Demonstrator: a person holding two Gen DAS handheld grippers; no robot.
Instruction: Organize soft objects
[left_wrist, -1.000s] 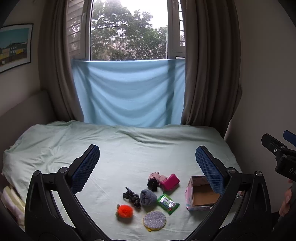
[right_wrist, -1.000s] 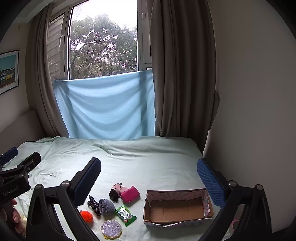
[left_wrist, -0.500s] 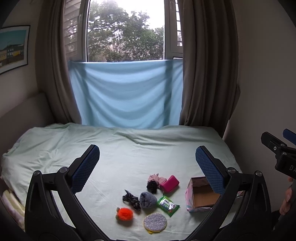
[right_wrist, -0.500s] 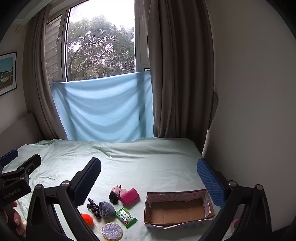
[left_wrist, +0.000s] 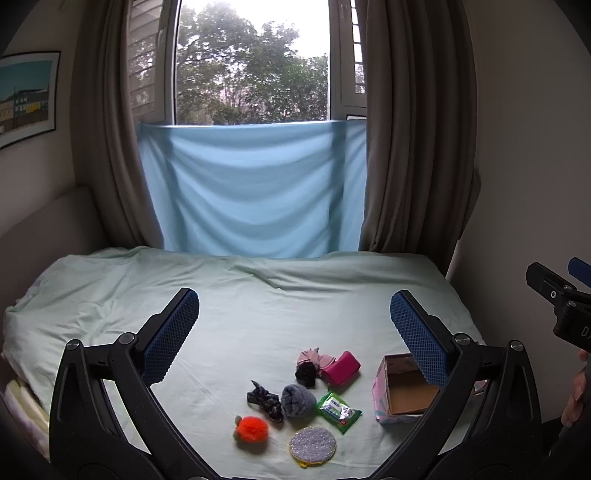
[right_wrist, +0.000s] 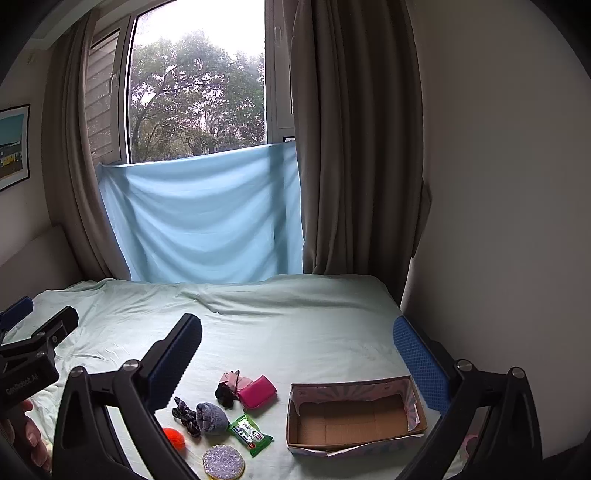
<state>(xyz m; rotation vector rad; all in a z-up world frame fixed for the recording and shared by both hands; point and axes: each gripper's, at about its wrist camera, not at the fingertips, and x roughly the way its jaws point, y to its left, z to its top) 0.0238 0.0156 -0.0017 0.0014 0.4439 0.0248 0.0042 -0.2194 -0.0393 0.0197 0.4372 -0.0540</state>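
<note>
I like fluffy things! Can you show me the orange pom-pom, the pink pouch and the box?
orange pom-pom (left_wrist: 252, 429), left wrist view, middle of its fluff.
pink pouch (right_wrist: 257, 392), right wrist view, centre of its top.
box (right_wrist: 351, 424), right wrist view, bare cardboard floor.

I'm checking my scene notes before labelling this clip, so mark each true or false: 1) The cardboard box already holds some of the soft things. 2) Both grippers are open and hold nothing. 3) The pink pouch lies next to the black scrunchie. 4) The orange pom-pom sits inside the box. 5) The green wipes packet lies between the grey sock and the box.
1) False: the cardboard box is empty.
2) True: the left gripper and right gripper stand wide open, holding nothing.
3) True: the pink pouch touches the black scrunchie.
4) False: the orange pom-pom lies on the bed sheet.
5) True: green wipes packet, grey sock.
</note>
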